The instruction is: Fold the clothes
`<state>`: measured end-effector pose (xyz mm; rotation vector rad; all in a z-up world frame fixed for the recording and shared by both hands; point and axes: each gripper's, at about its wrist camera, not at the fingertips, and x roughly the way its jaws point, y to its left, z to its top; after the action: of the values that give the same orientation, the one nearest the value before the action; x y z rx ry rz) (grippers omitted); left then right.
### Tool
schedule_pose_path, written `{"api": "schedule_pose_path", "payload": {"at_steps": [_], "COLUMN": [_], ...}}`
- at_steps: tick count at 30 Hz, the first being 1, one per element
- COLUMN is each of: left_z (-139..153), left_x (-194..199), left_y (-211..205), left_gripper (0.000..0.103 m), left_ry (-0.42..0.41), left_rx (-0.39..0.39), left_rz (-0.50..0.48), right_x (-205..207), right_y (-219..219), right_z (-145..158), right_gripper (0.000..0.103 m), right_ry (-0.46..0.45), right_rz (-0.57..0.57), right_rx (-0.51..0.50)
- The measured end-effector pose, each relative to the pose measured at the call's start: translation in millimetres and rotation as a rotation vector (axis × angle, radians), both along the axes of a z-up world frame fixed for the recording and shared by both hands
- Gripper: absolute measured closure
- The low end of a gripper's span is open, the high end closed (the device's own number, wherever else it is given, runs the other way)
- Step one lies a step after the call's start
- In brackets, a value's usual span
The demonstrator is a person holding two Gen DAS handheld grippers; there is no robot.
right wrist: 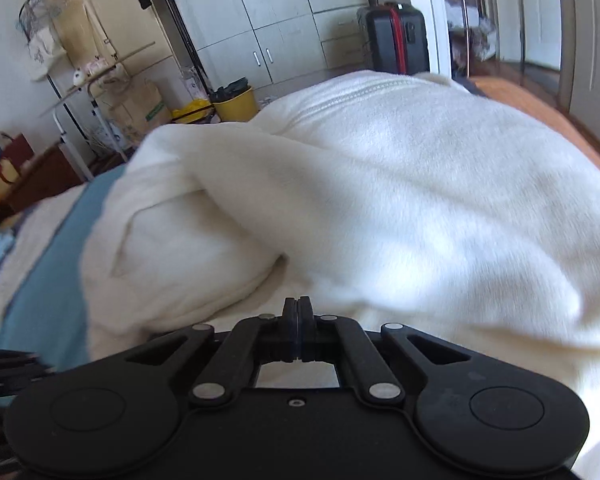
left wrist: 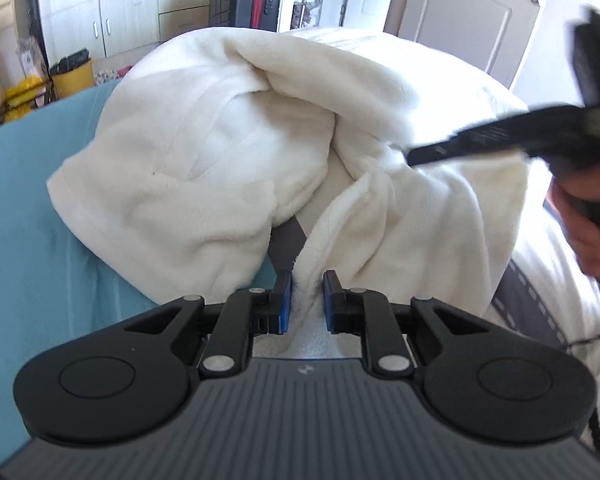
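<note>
A white fleece garment (left wrist: 228, 152) lies bunched on the bed, one half folded over the other. My left gripper (left wrist: 307, 304) has its blue-padded jaws closed on a white fleece edge that runs up between them. My right gripper (right wrist: 298, 312) is shut with its pads pressed together and nothing visible between them; it hovers just above the same garment (right wrist: 400, 200). In the left wrist view the right gripper (left wrist: 416, 156) shows blurred at the right, its tip over the garment's middle fold, held by a hand.
A teal sheet (left wrist: 32, 208) covers the bed to the left. A grey strap (left wrist: 286, 240) shows under the garment. Beyond the bed stand a black and red suitcase (right wrist: 396, 36), a yellow bin (right wrist: 236, 106), white cabinets (right wrist: 260, 20) and a cluttered rack (right wrist: 92, 80).
</note>
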<state>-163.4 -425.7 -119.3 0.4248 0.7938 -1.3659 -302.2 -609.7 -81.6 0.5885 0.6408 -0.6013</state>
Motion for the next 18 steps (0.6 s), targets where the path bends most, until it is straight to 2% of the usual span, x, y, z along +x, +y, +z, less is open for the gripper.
{"api": "schedule_pose_path", "payload": {"at_steps": [3, 5, 6, 7, 8, 10, 11, 12, 13, 15, 18], "left_z": [6.3, 9.4, 9.2, 5.4, -0.3, -11.8, -18.7, -25.9, -30.0, -30.5, -7.3], "left_x": [0.0, -4.1, -6.2, -7.1, -7.2, -7.4, -6.5, -4.7, -4.5, -7.5, -19.0], "left_y": [0.7, -5.9, -12.3, -21.1, -29.7, -46.9, -54.8, -61.0, -63.1, -58.7, -35.6], "left_gripper": [0.086, 0.077, 0.06, 0.038, 0.031, 0.029, 0.032, 0.059, 0.097, 0.097, 0.097], "left_ry": [0.035, 0.035, 0.034, 0.045, 0.066, 0.108, 0.131, 0.153, 0.164, 0.152, 0.077], "left_rx": [-0.058, -0.095, -0.109, -0.104, -0.087, -0.053, -0.028, -0.003, 0.005, -0.008, -0.08], "left_rz": [-0.016, -0.032, -0.039, -0.046, -0.055, -0.072, -0.067, -0.055, -0.046, -0.027, -0.034], "right_x": [-11.2, -16.9, -19.6, -21.5, -22.0, -24.1, -27.3, -31.6, -36.2, -45.6, -60.4], "right_y": [12.5, 15.7, 15.2, 14.4, 14.2, 15.8, 16.2, 15.6, 16.1, 18.8, 22.7], "right_z": [9.4, 14.8, 17.1, 19.8, 21.9, 24.2, 26.1, 28.1, 30.0, 33.3, 37.9], "right_gripper": [0.102, 0.102, 0.102, 0.102, 0.102, 0.102, 0.102, 0.102, 0.102, 0.102, 0.102], "right_ry": [-0.017, -0.012, -0.022, -0.032, -0.031, -0.012, -0.014, -0.022, -0.028, -0.033, -0.025], "right_rz": [0.01, -0.004, -0.013, -0.017, -0.021, -0.037, -0.045, -0.047, -0.052, -0.067, -0.099], "right_rx": [-0.024, -0.057, -0.059, -0.063, -0.072, -0.099, -0.107, -0.107, -0.107, -0.107, -0.12]}}
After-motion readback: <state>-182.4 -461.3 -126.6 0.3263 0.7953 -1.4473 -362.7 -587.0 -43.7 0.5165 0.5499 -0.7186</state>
